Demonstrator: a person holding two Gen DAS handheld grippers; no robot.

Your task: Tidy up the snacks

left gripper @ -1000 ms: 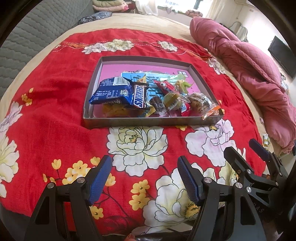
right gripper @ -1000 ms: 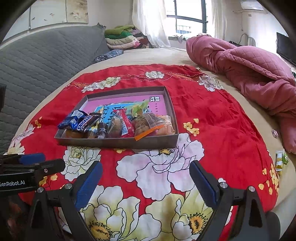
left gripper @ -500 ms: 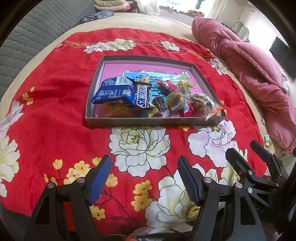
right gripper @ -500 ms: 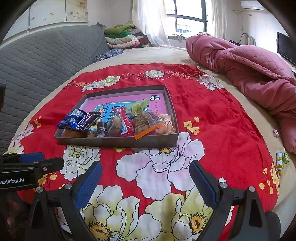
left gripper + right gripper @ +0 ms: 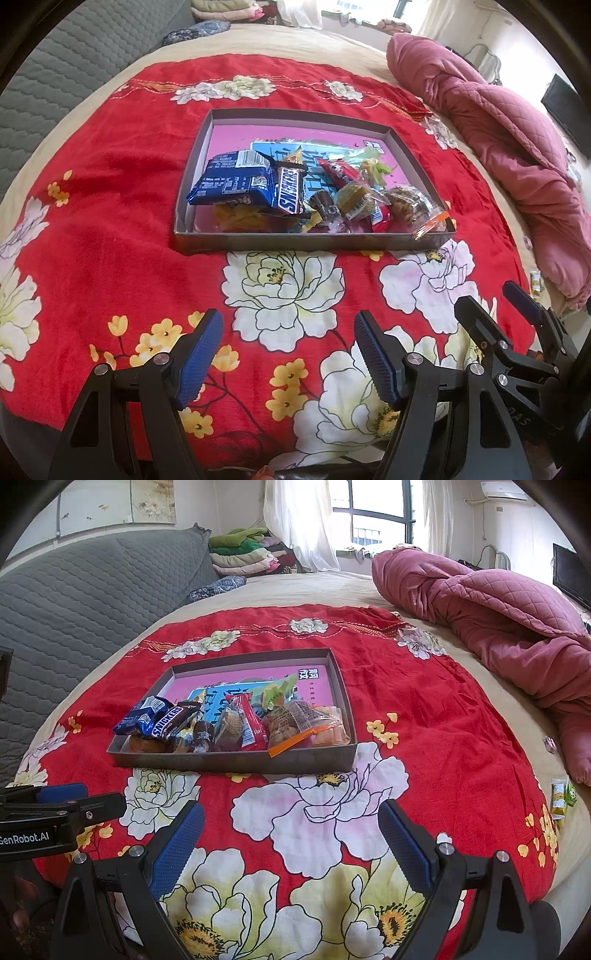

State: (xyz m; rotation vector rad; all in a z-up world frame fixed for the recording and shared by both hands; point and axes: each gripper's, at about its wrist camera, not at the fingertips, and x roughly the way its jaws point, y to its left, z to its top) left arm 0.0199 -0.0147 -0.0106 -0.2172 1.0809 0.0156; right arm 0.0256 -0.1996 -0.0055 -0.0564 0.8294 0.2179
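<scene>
A shallow grey tray with a pink floor sits on the red flowered cloth; it also shows in the right wrist view. Several wrapped snacks lie piled along its near side: a blue packet, a Snickers bar, a red stick pack and clear bags of cookies. My left gripper is open and empty, near the cloth's front edge. My right gripper is open and empty, also short of the tray.
A small green and yellow snack pack lies off the cloth at the right bed edge. A rolled pink quilt lies at the right. A grey headboard stands left. Folded clothes are stacked at the back.
Both grippers have stayed open and empty. The left wrist view has drifted slightly, so the tray sits a touch lower and closer; the snacks have not moved.
</scene>
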